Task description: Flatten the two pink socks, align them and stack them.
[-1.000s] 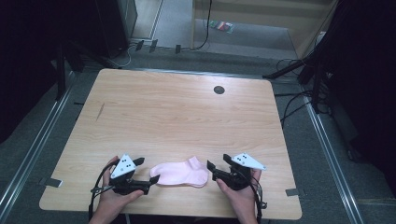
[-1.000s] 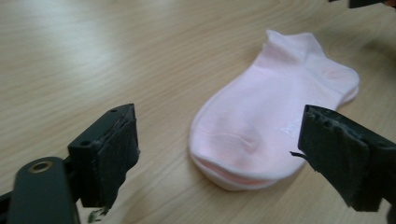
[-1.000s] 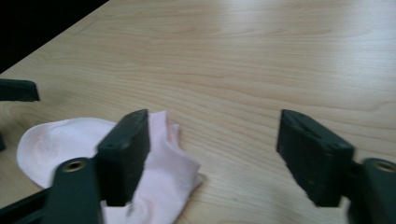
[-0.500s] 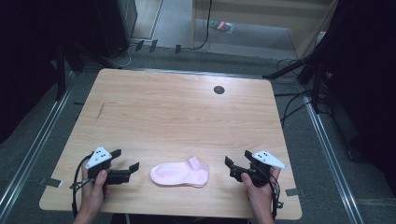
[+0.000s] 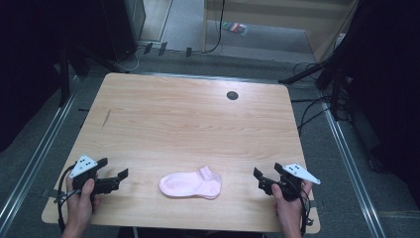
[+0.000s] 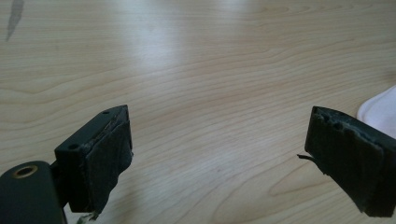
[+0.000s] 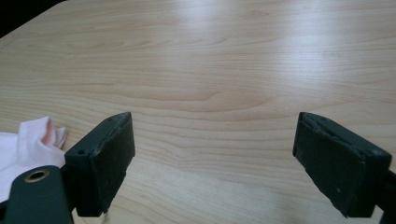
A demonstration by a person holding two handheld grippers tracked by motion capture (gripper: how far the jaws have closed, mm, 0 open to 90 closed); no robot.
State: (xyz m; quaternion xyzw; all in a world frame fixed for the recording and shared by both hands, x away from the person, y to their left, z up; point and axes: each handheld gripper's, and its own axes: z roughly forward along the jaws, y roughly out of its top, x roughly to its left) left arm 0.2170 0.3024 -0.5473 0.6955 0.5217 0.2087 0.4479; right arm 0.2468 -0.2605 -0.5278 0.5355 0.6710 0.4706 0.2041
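Observation:
A pink ankle sock lies flat near the front edge of the wooden table, midway between both hands. My left gripper rests at the front left, well clear of the sock, jaws wide apart with nothing between them. My right gripper sits at the front right, also apart from the sock and open. In the left gripper view a corner of the sock peeks in at the right edge. The right gripper view has the sock's cuff at its far left.
A small dark round hole sits near the table's far edge. A dark streak marks the wood at the left. Cables and metal rails run on the floor around the table.
Both grippers have drawn outward from the sock, the left one to the left and the right one to the right. The sock lies where it was.

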